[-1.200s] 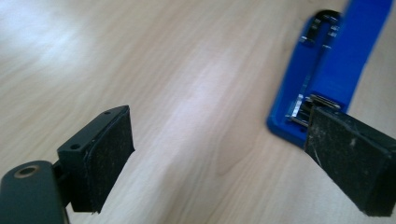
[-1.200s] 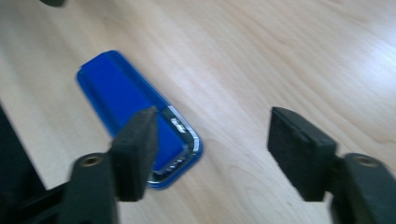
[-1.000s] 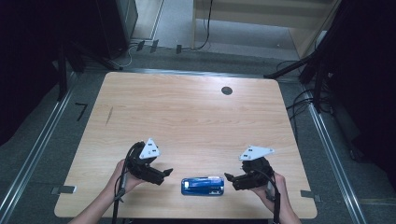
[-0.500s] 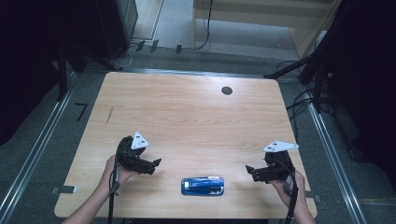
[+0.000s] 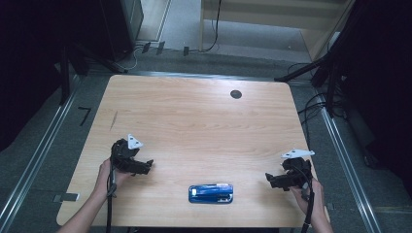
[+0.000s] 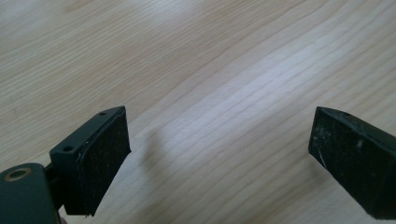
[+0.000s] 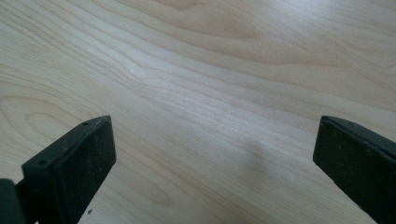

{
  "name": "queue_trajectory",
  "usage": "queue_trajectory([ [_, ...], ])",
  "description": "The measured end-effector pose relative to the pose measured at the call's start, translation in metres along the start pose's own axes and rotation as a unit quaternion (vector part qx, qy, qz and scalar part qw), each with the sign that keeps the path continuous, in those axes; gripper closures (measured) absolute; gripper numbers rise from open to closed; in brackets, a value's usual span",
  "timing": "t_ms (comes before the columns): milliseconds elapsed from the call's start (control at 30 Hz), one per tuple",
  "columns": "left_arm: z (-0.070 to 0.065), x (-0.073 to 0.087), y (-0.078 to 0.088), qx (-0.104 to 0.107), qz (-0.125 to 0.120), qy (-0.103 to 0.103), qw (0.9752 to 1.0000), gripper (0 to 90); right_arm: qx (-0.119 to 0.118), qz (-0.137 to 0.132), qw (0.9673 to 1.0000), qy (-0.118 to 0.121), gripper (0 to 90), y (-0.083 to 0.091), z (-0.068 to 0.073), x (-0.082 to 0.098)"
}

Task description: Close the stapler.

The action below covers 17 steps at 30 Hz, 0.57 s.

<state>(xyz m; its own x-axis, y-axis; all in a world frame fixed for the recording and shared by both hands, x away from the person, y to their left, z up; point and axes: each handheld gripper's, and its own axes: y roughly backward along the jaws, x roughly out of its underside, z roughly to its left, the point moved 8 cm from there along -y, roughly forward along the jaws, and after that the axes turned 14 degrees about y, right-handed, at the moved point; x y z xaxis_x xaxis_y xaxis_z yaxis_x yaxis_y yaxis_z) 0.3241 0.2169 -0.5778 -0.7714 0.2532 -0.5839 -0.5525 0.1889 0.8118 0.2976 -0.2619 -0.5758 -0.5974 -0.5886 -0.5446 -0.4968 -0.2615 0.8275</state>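
Observation:
A flat blue case (image 5: 211,193) lies on the wooden table (image 5: 194,126) near its front edge, between the two hands. My left gripper (image 5: 147,166) is low over the table to the case's left, well apart from it. Its jaws stand wide open over bare wood in the left gripper view (image 6: 219,154). My right gripper (image 5: 268,180) is near the table's right front corner, also apart from the case. Its jaws have just been opening and stand wide with nothing between them in the right gripper view (image 7: 215,158).
A small black round hole (image 5: 236,94) sits at the table's far right. A thin dark mark (image 5: 113,120) is on the left side. Metal rails (image 5: 340,145) run along both table sides, with cables (image 5: 311,104) on the floor beyond.
Both hands have drawn outward from the blue case, the left one leftward and the right one rightward toward the table corner. The case has stayed in place.

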Motion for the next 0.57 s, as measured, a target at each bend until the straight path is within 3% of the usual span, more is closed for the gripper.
queue_trajectory([
  [133,0.004,0.001,-0.004,-0.004,0.000,0.007,1.0000,5.2,-0.007,0.017,0.9998,-0.006,0.0,-0.009,-0.004,0.011],
  [333,-0.001,0.000,-0.006,0.003,-0.001,0.007,1.0000,5.2,-0.020,0.040,0.9990,-0.008,0.0,-0.021,-0.004,0.022],
  [567,-0.002,0.000,-0.007,0.018,-0.002,0.021,0.9996,4.6,-0.021,0.028,0.9993,-0.014,0.0,-0.022,-0.006,0.022],
])
